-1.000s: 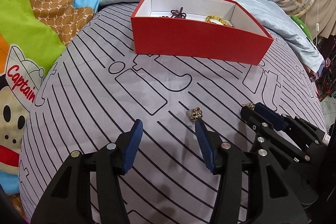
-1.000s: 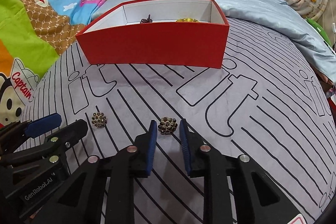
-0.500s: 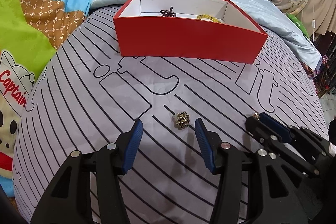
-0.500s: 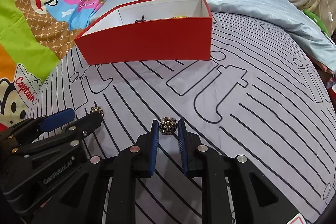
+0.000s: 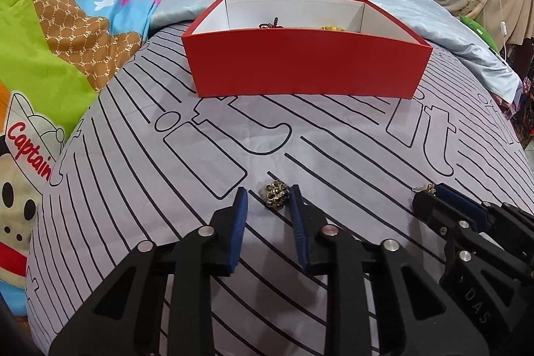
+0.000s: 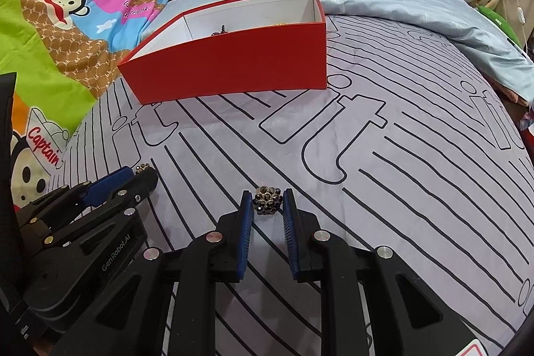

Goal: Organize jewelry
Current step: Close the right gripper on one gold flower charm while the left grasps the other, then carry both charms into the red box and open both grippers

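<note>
Two small round bronze-toned beaded cluster earrings are laid on a grey bedsheet w/ black line print, well apart from each other.

L gripper: jaws held partly apart, one cluster earring bracketed betw. blue pads; right pad touching or nearly so, left pad apart from it. Not clamped.

R gripper: jaws narrowed around second cluster earring; pads close on both sides, firm contact can't be told.

Open red rectangular cardboard box, white inside, is set farther back on sheet; dark beaded piece and gold-coloured piece seen inside.
</note>
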